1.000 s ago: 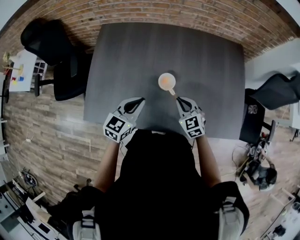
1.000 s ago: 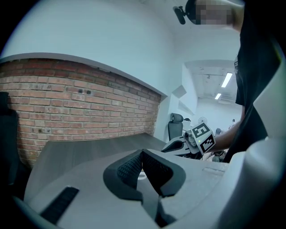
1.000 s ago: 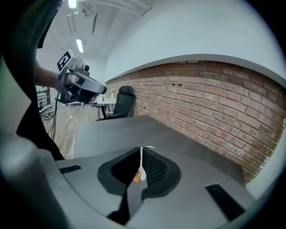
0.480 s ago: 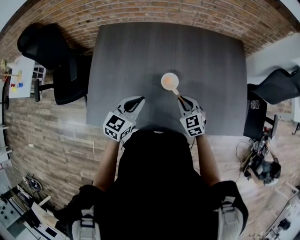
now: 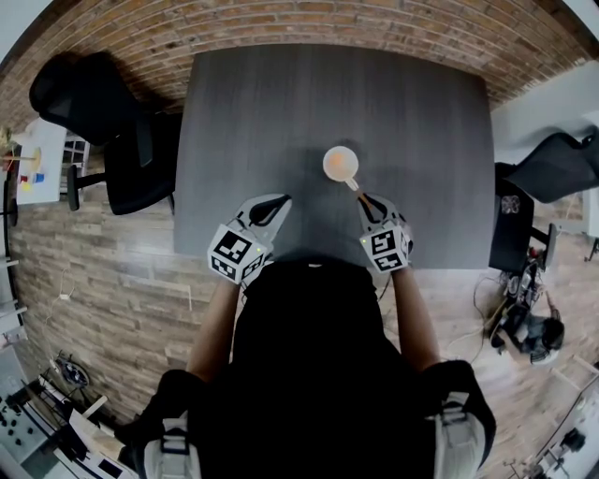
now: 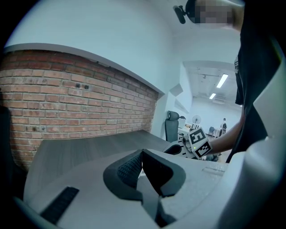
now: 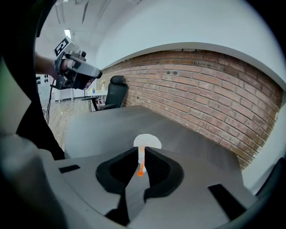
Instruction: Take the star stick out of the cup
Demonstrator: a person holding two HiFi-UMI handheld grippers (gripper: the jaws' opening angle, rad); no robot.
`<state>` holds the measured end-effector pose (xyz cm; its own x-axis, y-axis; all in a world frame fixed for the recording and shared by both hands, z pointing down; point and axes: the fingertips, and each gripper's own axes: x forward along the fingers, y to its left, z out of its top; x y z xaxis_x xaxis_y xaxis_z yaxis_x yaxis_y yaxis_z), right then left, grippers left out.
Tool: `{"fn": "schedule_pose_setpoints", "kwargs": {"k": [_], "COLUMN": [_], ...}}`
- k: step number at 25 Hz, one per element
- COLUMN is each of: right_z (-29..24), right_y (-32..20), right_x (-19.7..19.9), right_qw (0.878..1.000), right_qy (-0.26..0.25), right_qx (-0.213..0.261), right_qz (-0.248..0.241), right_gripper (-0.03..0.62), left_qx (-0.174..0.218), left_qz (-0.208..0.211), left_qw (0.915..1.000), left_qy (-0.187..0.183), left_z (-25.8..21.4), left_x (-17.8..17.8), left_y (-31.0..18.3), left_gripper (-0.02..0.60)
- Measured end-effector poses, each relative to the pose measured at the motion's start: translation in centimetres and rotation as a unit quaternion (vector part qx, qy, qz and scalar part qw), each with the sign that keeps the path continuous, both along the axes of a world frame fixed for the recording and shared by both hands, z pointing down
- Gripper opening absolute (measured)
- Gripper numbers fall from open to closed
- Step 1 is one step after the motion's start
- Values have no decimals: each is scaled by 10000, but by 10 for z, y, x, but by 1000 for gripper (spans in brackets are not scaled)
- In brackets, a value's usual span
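- Star stick (image 7: 141,162): a thin orange rod that leans out of the cup (image 7: 148,142) toward the person. Its lower end, with a small orange knob, lies between the jaws of the right tool (image 7: 143,154).
- Hidden parts: the rod's upper end sits inside the cup, and no view shows a star shape. In the head view the star stick (image 5: 352,184) is only a short orange line.
- Right tool (image 5: 368,204): the jaws are drawn in to a narrow gap and close on the rod, just on the near side of the cup (image 5: 341,164).
- Left tool (image 5: 274,206): the jaw tips (image 6: 142,154) meet with nothing between them. It is held over the near part of the tabletop (image 5: 412,122), well apart from the cup.
- Count: one cup, one stick, two tools, two black office chairs (image 5: 103,112) (image 5: 552,173).
- Edges: the cup stands near the middle of the tabletop, well away from every edge, with bare surface to its left, to its right and beyond it.
- The person's dark torso covers part of the near edge in the head view.
- Brick wall (image 5: 374,23) runs along the far edge, and one chair stands at each side.
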<state>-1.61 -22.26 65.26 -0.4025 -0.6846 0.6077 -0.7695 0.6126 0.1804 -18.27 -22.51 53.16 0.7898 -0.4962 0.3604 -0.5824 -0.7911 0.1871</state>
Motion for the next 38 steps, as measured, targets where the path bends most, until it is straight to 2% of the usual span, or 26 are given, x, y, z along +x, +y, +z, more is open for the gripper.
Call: {"fn": "schedule_pose_setpoints", "kwargs": {"k": [15,38], "right_z": [26,33], "right_y": [-4,-12], "right_x": [4,10], "right_qw": [9991,9984], "right_qy": [165,281], "right_qx": [-315,-370], "right_qz": [230,331], "right_gripper": [44,17], "left_qx": [-67,-46], "left_qz": [201,196], "left_qw": [9998,9998], "left_qy": [-34,-63], "left_z": [7,6], "left_x": [4,1], "left_y": [-13,-19], "left_gripper": [3,2]}}
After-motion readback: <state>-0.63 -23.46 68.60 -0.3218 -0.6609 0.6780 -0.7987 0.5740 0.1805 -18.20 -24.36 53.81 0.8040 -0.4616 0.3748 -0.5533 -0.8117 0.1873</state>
